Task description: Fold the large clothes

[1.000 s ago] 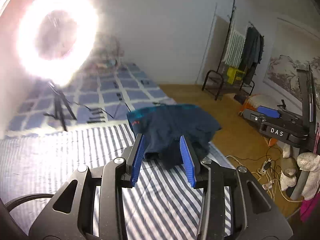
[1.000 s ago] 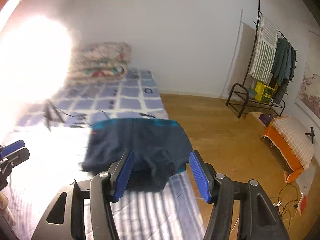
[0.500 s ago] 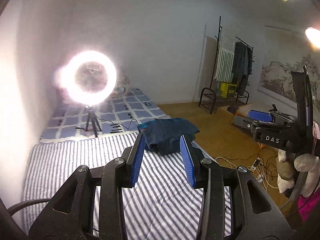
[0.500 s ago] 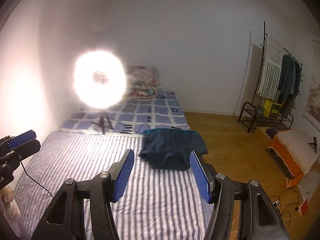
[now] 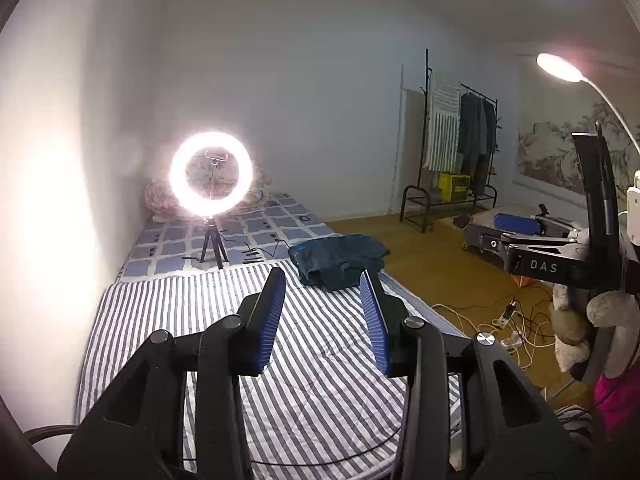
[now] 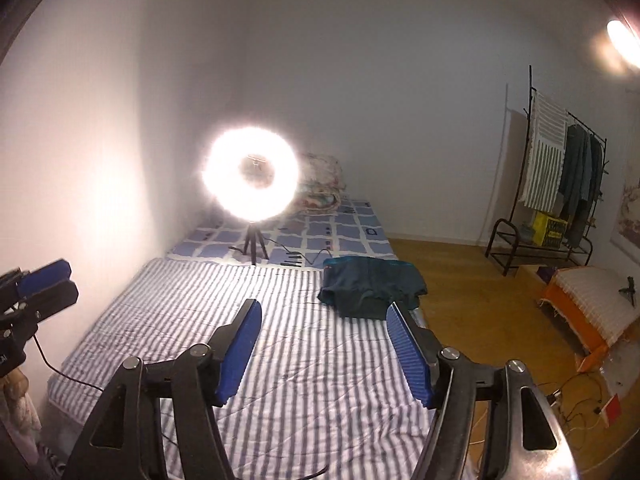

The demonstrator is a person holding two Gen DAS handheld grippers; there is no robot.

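Grippers up over the bed, both empty. The left gripper (image 5: 323, 280) has its blue pads parted, a moderate gap, nothing between them but striped sheet below. The right gripper (image 6: 324, 308) stands wider and its jaws are opening right now, again with only bedding showing in the gap. Out past the fingertips lies the dark blue garment (image 6: 372, 286), folded into a compact bundle, resting on the striped sheet (image 6: 224, 312) near the bed's right edge, well apart from both grippers. Just beyond it the bedding changes to a blue checked cover (image 5: 256, 232). On that cover stands a glaring ring light (image 5: 211, 174) on a small tripod, with a bundled floral quilt (image 6: 324, 184) behind it against the wall. Off to the right, wooden floor (image 6: 452, 272) and a black clothes rack (image 5: 456, 148) with hanging clothes.
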